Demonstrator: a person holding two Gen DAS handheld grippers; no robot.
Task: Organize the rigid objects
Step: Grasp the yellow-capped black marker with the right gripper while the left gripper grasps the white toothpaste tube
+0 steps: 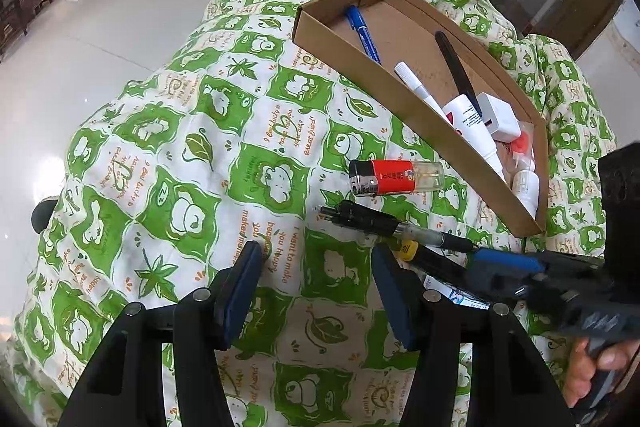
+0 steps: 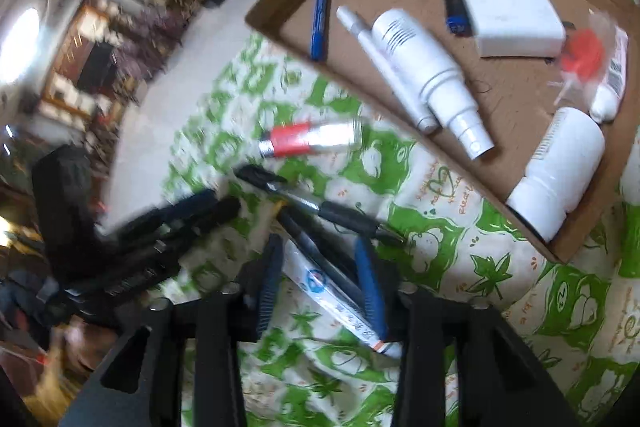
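A cardboard box (image 1: 400, 95) (image 2: 280, 23) lies on the green-and-white quilt. It holds a blue pen (image 1: 362, 31) (image 2: 320, 13), a white marker (image 1: 420, 89), a black pen (image 1: 456, 67), a white spray bottle (image 2: 432, 75), a white charger (image 2: 516, 19) and small white bottles (image 2: 560, 167). A red lighter (image 1: 396, 177) (image 2: 308, 139) lies on the quilt beside the box. A black pen (image 1: 396, 225) (image 2: 320, 205) lies below it. My left gripper (image 1: 316, 259) is open and empty. My right gripper (image 2: 316, 247) (image 1: 472, 259) is open around a dark pen (image 2: 320, 251) and a white tube (image 2: 340, 303).
The quilt (image 1: 180, 147) covers a raised surface that drops to a white tiled floor (image 1: 60, 67) on the left. Wooden doors and furniture stand behind. A hand (image 1: 592, 367) holds the right gripper at lower right.
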